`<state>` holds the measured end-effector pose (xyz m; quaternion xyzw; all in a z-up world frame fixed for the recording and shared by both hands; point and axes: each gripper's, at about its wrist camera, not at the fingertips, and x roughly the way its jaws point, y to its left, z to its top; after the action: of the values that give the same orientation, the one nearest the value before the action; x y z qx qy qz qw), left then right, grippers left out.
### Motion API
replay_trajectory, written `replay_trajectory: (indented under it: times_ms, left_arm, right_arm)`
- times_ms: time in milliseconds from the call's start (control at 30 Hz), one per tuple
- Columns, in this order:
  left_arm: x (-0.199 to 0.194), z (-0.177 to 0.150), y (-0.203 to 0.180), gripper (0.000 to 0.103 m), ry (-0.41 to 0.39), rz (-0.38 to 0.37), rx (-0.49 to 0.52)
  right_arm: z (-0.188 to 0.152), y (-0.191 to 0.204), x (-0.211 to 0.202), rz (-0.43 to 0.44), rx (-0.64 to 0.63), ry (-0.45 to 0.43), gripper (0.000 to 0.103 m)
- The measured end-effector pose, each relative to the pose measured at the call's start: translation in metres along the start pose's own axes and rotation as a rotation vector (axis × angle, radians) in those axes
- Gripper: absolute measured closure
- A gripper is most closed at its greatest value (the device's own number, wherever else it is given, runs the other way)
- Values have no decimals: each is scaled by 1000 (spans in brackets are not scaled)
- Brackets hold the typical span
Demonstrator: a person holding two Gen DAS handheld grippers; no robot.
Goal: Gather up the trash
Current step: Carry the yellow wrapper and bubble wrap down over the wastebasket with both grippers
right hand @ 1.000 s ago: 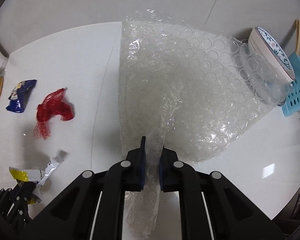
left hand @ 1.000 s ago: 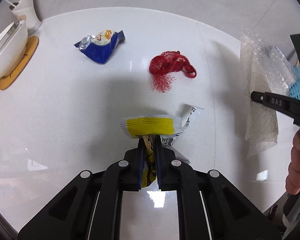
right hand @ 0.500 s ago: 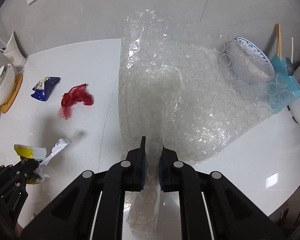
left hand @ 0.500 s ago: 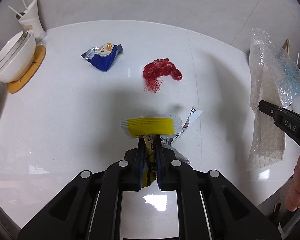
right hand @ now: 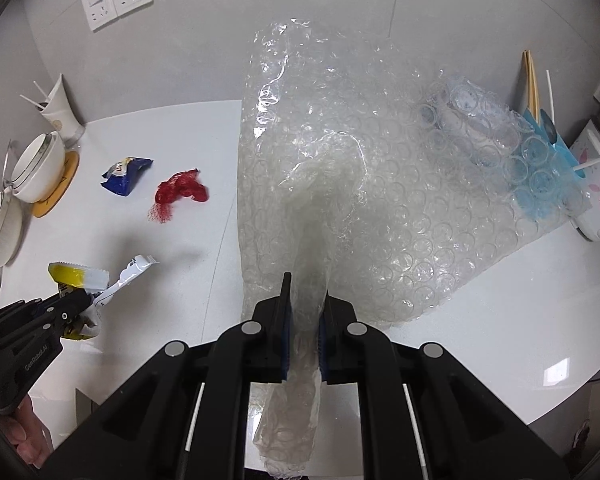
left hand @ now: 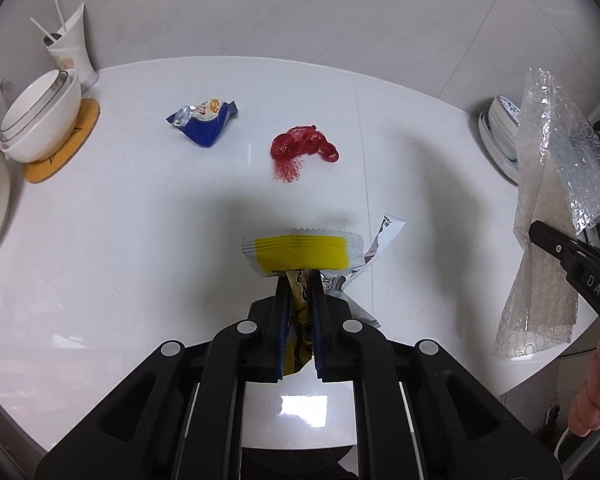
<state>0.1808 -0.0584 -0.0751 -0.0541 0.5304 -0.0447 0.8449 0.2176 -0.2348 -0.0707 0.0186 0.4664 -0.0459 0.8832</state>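
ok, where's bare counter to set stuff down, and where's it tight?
Widest bare patch: the near-left counter, between the stacked bowls and the left claw shut on the yellow wrapper. A narrower strip lies between the red net and the blue-rimmed dishes. Crowded: the left rim around the bowls, and the right side behind the bubble wrap.

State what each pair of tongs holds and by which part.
Left tongs: yellow-and-white snack wrapper, pinched at its lower middle. Right tongs: bubble wrap, pinched on a gathered fold near its bottom edge.
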Motion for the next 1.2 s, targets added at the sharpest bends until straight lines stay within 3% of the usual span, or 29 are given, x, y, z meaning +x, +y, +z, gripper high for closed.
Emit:
replay_trajectory:
  times_ms: [300,1200]
  left_arm:
    - [-20,-20,-9,94,-22,-5,5]
    - [-64,-112,-33,94,-43,-11,-30]
  right_arm:
    - [-22,1,-33,36,-18,-38,94]
    - [-115,5,-91,126,-104,-33,94]
